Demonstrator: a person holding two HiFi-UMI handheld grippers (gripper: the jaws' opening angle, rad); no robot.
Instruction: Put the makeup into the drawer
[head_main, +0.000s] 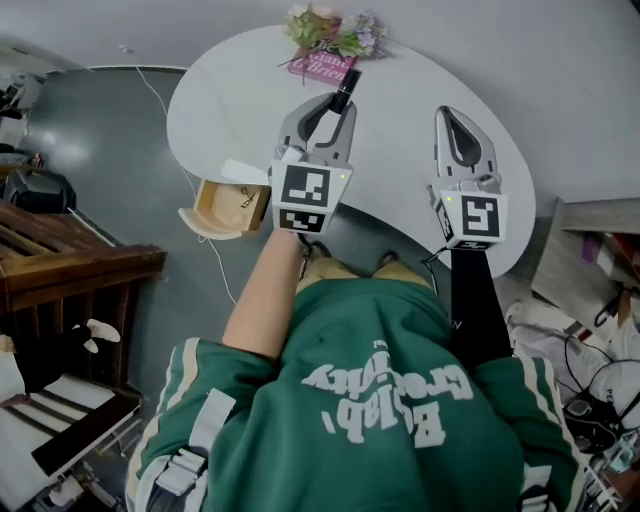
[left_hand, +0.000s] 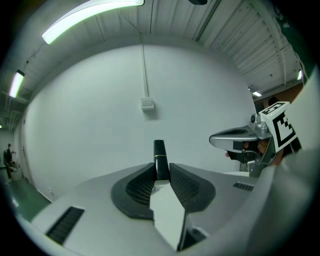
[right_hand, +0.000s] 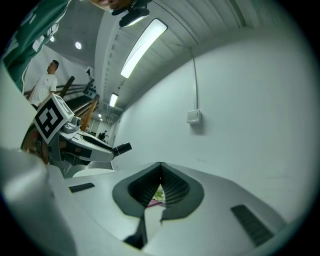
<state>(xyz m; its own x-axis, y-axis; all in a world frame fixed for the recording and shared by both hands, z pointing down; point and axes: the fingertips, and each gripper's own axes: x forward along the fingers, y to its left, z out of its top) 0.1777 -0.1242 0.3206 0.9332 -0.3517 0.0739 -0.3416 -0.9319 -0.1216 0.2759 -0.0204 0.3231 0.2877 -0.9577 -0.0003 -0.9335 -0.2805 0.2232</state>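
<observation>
Pinching a slim black makeup tube (left_hand: 159, 155) between its 2 ribbed pads, the left gripper (left_hand: 161, 169) is held level. The lower part of the tube is clamped, and the upper part, ringed by 1 thin pale band, is left sticking out past the jaw tips. In the head view the same tube (head_main: 345, 90) is seen pointing from the left gripper (head_main: 335, 108) toward the far side of a white, rounded table (head_main: 230, 90).

The right gripper (right_hand: 161, 173) is seen with its jaws pressed together at the tips, and nothing is gripped between them. Only a sliver of green and pink is glimpsed through the narrow gap lower down. In the head view this gripper (head_main: 452, 115) is held beside the left one, apart from it, over the right part of the table.

A small wooden drawer (head_main: 240, 205) is seen standing open at the table's left edge, below and to the left of the left gripper; the tube is well apart from it. A bunch of flowers (head_main: 335, 30) and a pink card (head_main: 322, 68) are placed at the far edge of the table, just beyond the tube's tip. A green jersey (head_main: 380, 400) with white lettering is worn by the person.
</observation>
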